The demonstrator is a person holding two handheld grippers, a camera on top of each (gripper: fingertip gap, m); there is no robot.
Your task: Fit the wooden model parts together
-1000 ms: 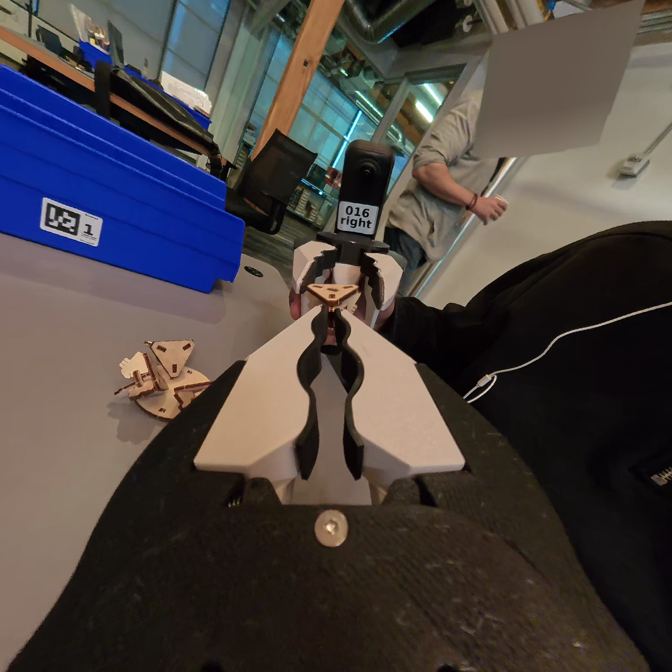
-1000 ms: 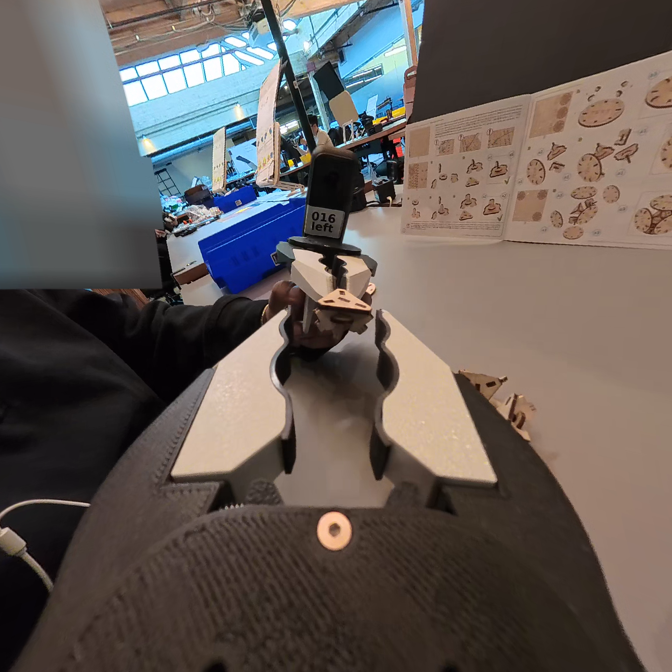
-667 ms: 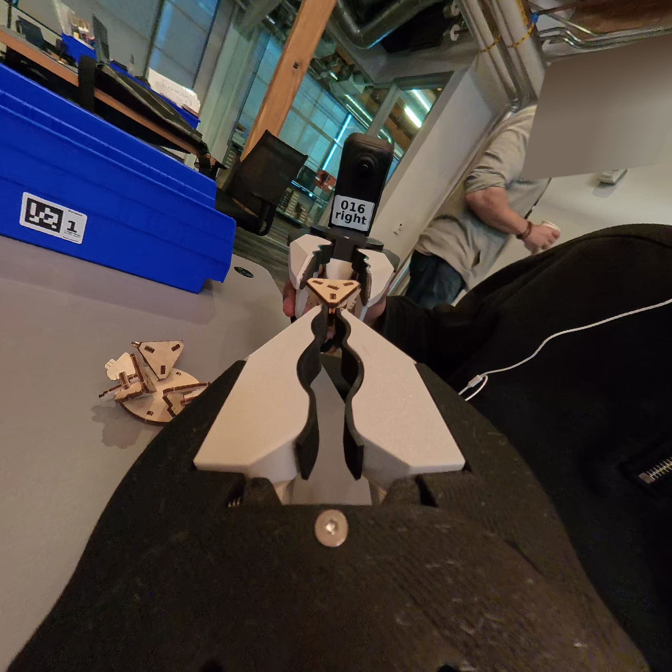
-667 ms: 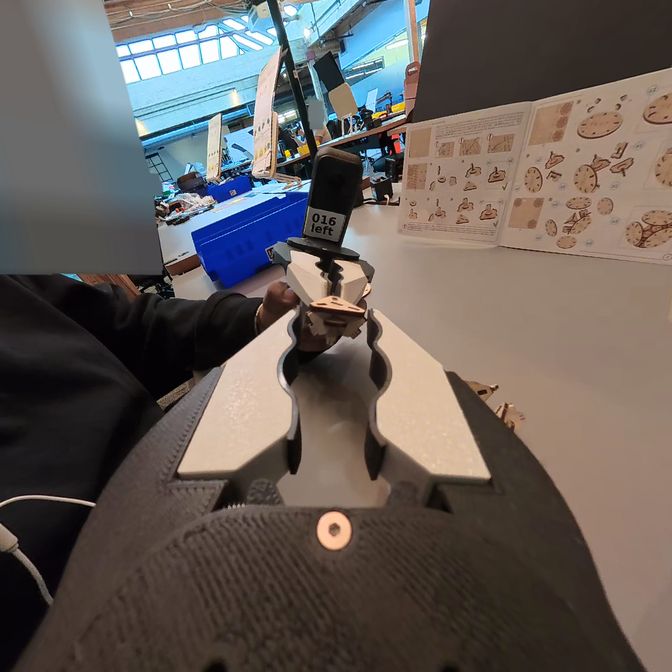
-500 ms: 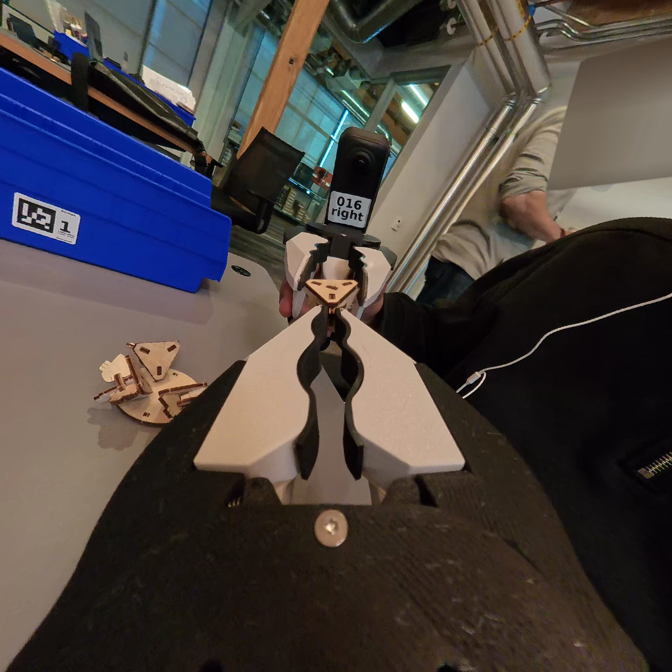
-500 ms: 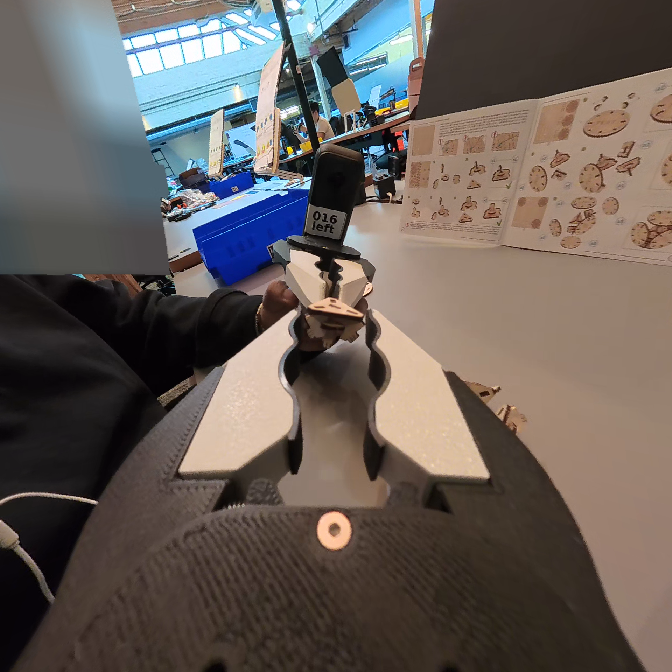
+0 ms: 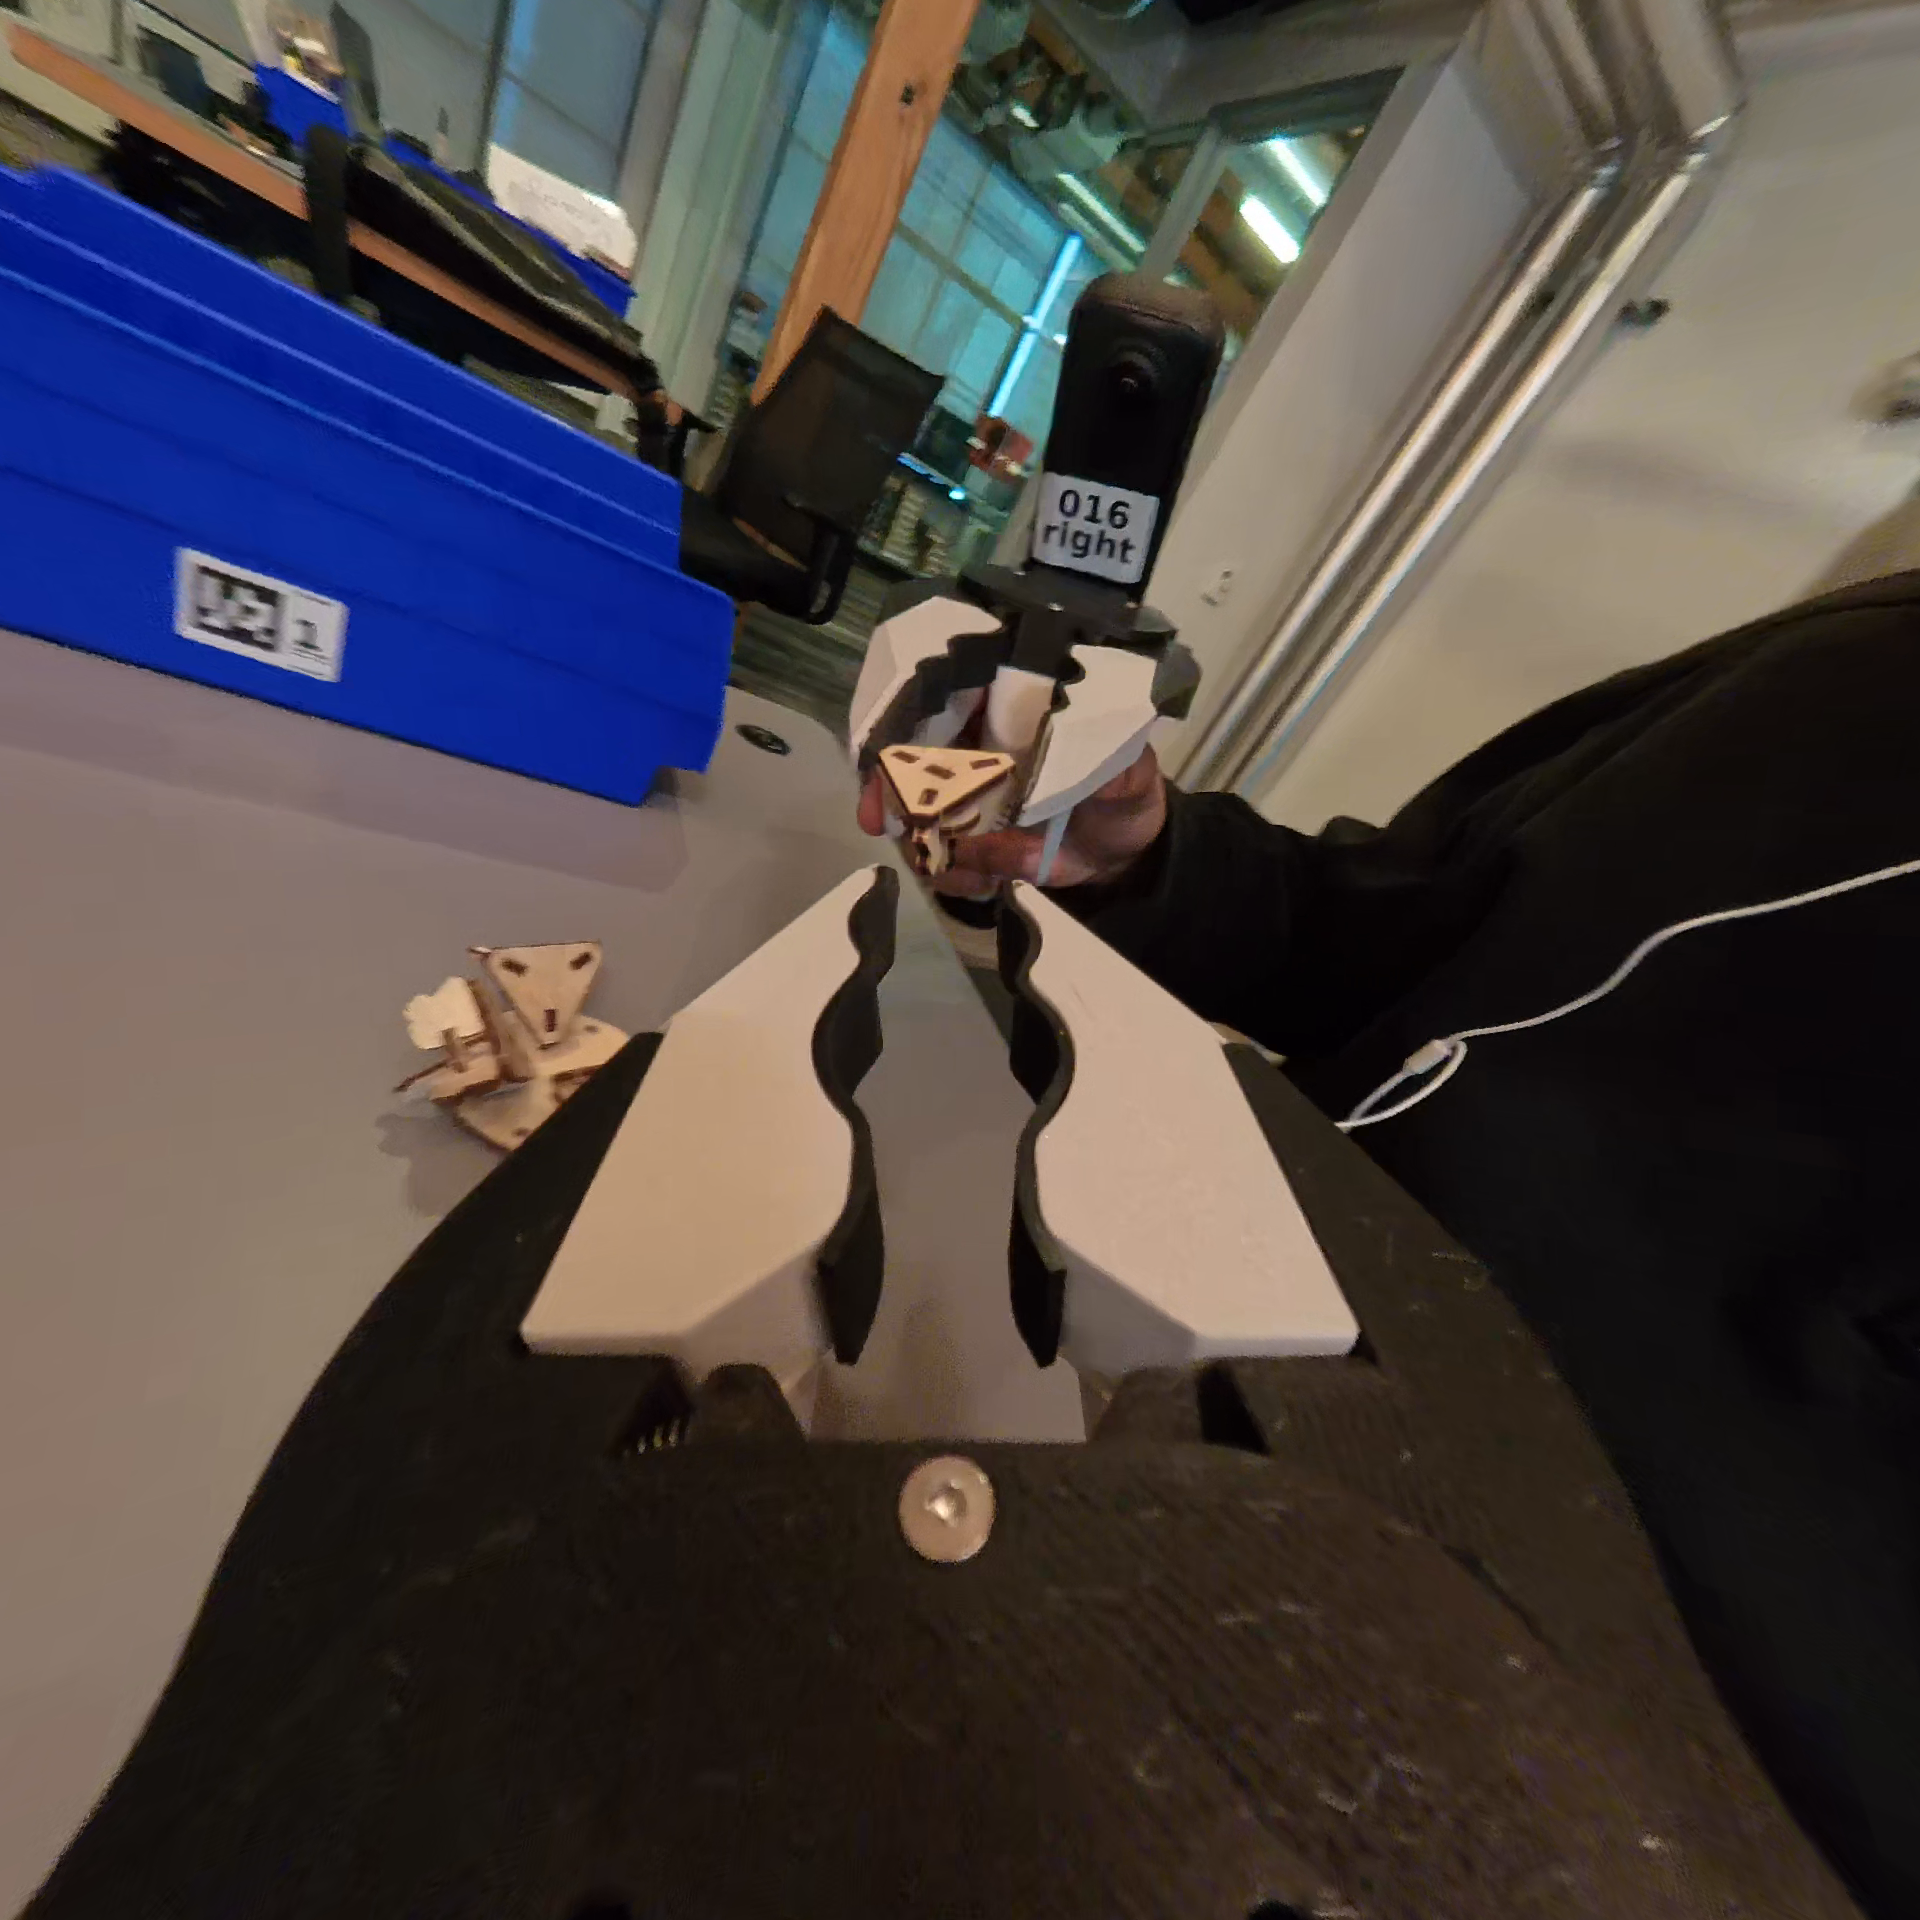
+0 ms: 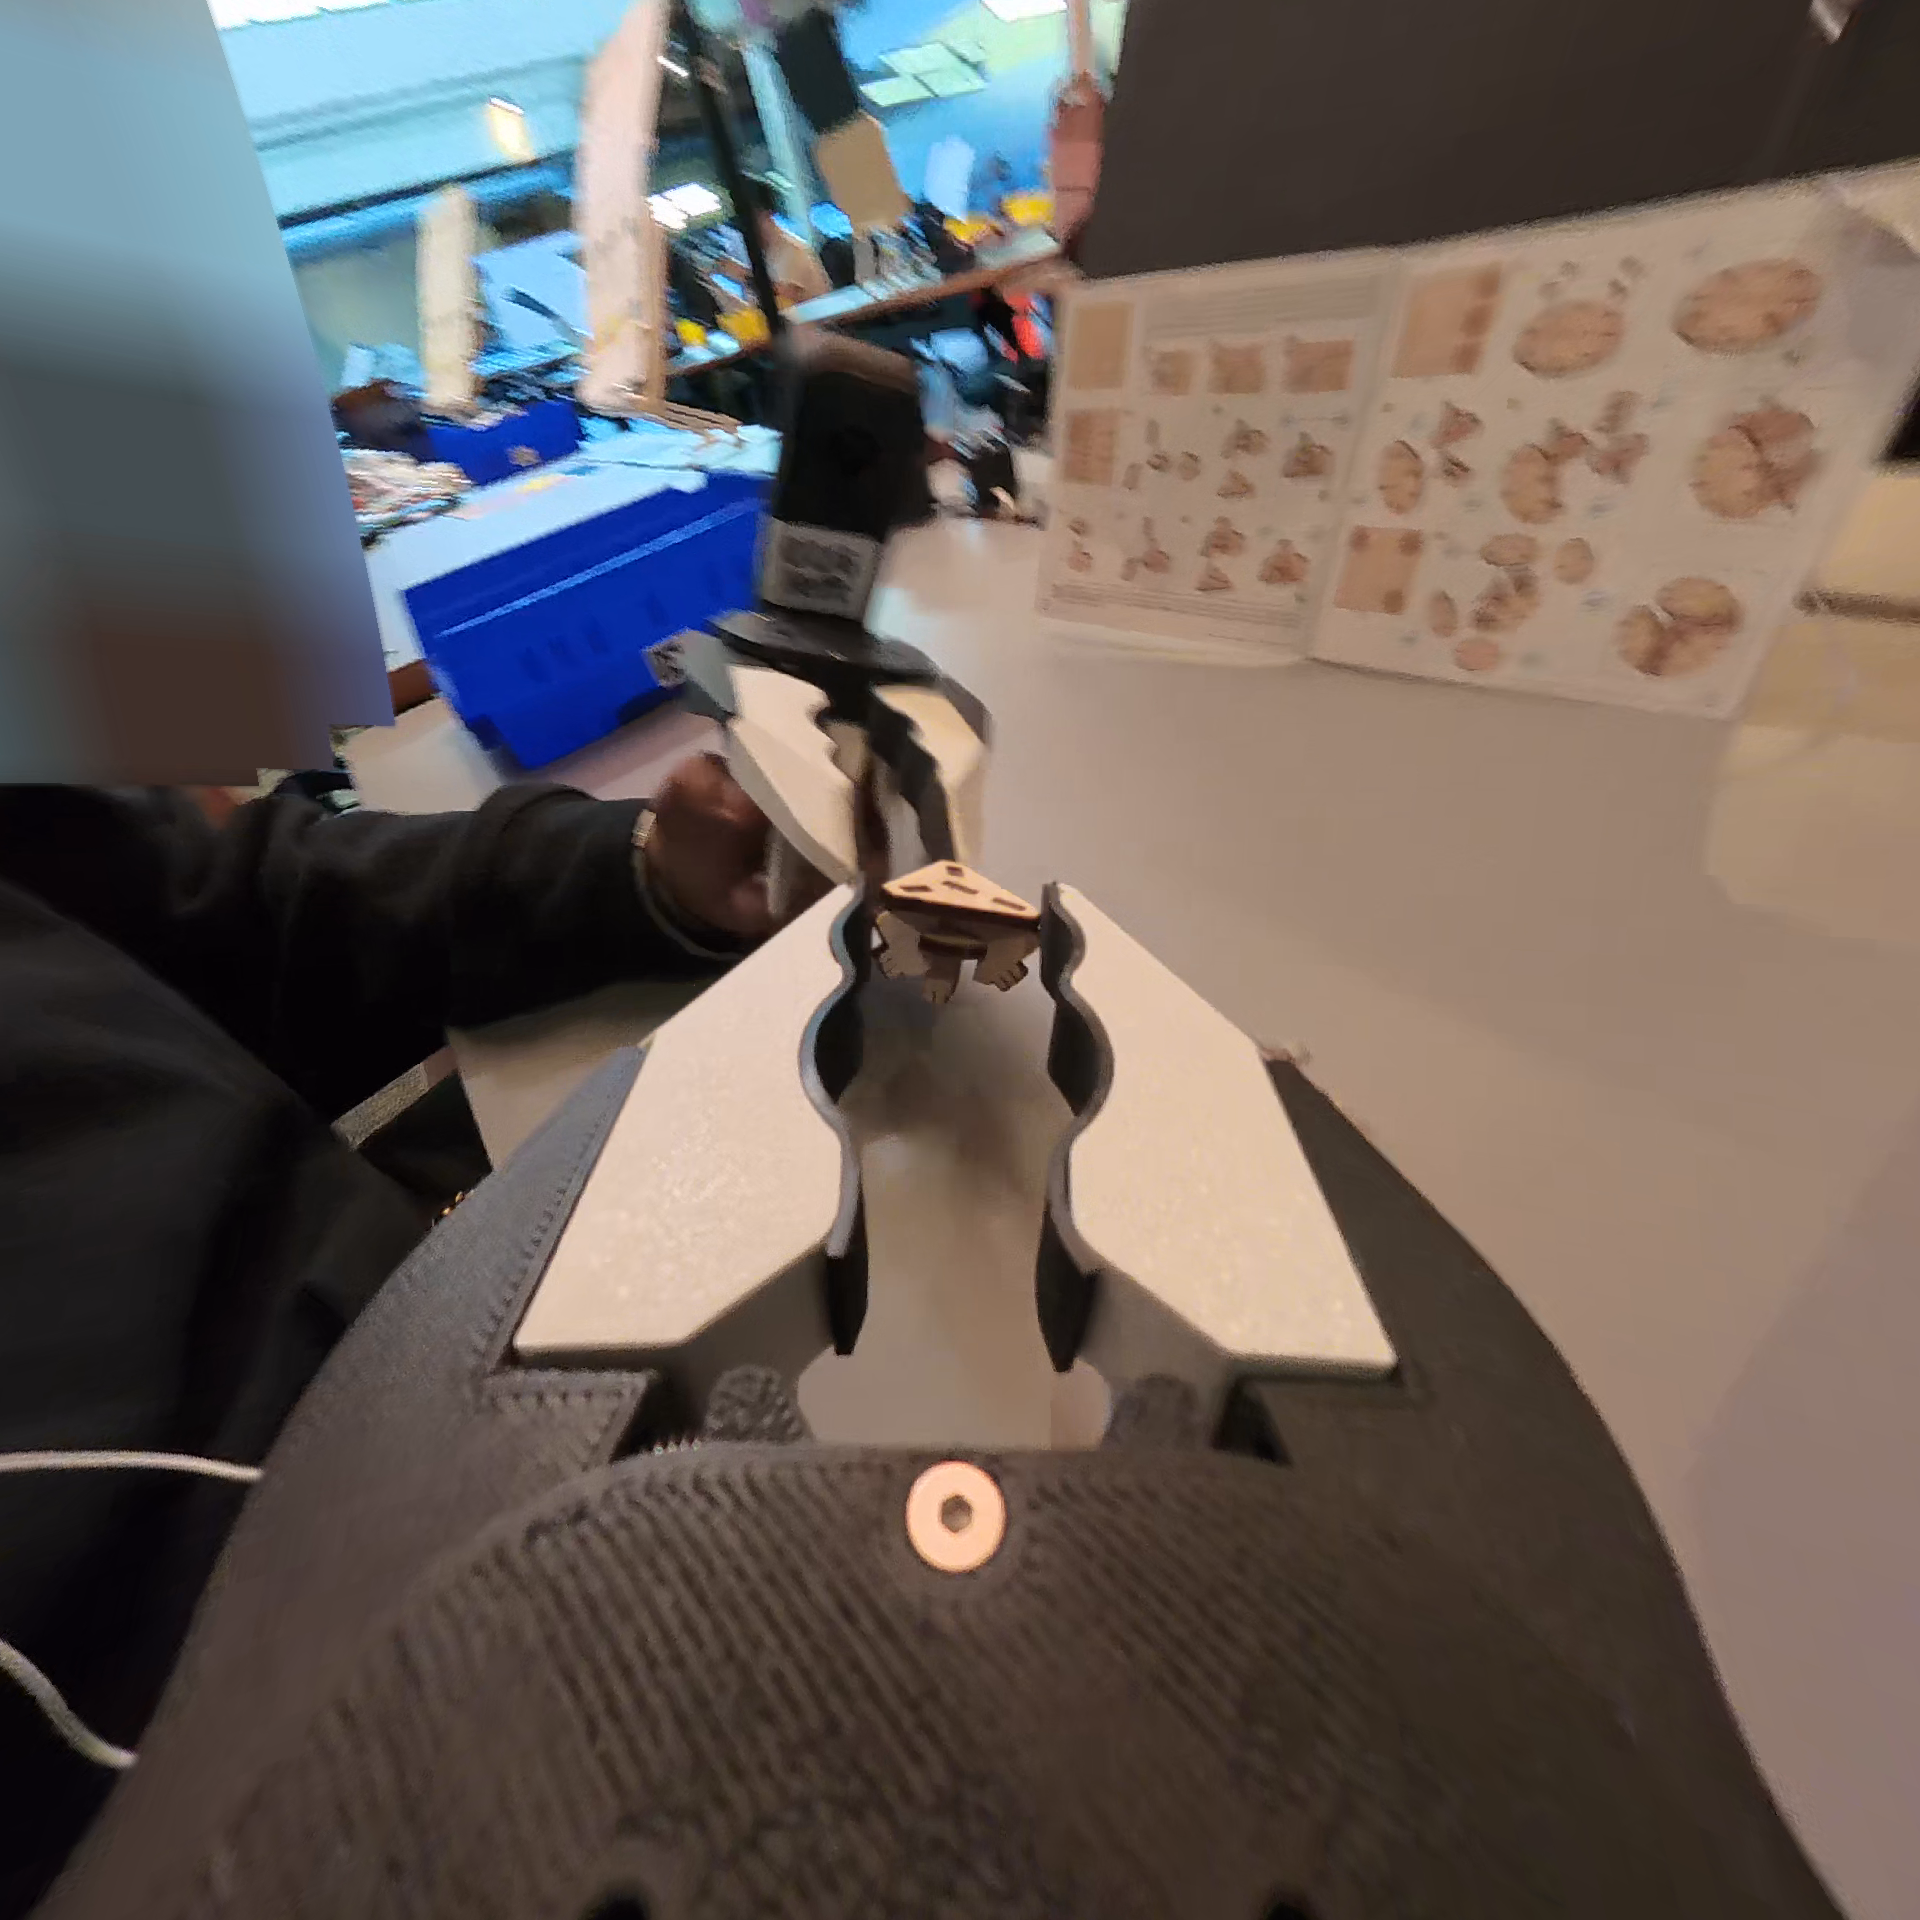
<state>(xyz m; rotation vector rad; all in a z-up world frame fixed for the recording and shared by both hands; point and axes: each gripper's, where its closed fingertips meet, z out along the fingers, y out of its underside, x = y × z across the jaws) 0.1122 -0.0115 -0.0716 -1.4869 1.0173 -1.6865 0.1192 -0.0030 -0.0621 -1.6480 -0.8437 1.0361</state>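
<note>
A small wooden piece with a triangular top plate (image 8: 956,902) sits between my right gripper's (image 8: 951,909) fingertips, and both pads press on its sides. It is held in the air above the grey table (image 8: 1455,987). The left wrist view shows the same piece (image 7: 945,784) at the right gripper's (image 7: 966,748) tips. My left gripper (image 7: 948,894) is open and empty, its tips just below and short of the piece. In the right wrist view the left gripper (image 8: 899,842) is blurred and just behind the piece.
A second wooden assembly (image 7: 509,1039) lies on the table (image 7: 208,935) to the left of my left gripper. Blue bins (image 7: 364,520) stand at the table's far left. An open instruction booklet (image 8: 1455,468) stands at the back. A person's black sleeve (image 7: 1558,935) is on the right.
My left gripper was shut on the wooden piece; it has opened, let go and drawn back. My right gripper closed on the piece and now holds it alone.
</note>
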